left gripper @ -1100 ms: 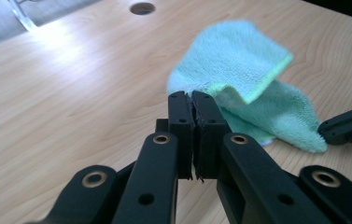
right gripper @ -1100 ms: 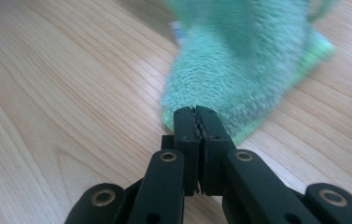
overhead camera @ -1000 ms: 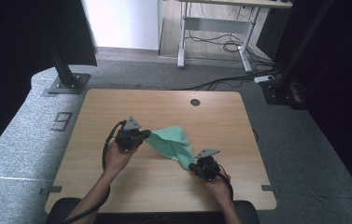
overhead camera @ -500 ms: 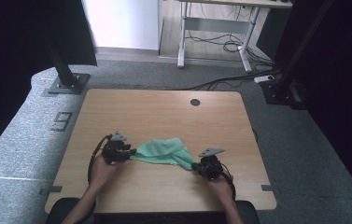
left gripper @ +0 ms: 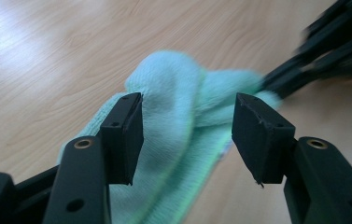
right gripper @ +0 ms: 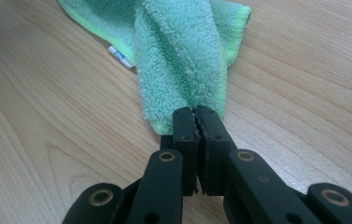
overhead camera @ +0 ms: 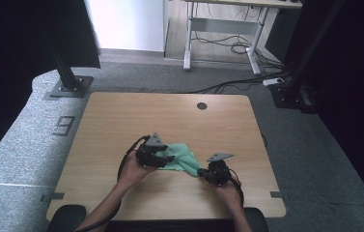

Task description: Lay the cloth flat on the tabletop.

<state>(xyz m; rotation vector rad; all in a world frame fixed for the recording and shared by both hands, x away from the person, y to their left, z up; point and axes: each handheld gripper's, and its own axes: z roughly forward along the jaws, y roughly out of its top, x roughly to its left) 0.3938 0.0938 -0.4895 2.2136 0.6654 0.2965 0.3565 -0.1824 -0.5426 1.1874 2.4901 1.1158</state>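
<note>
A green cloth [overhead camera: 179, 157] lies bunched on the wooden table [overhead camera: 121, 121], lower centre of the high view, between two hand-held grippers; the right gripper [right gripper: 196, 122], bottom centre of its own view, has its jaws closed tight on the cloth's near corner, w/ a small white tag [right gripper: 120, 57] at the hem, upper left; the left gripper [left gripper: 187, 133] has its jaws spread wide, pads apart over the cloth's folds; the other gripper shows blurred at upper right of that view.
</note>
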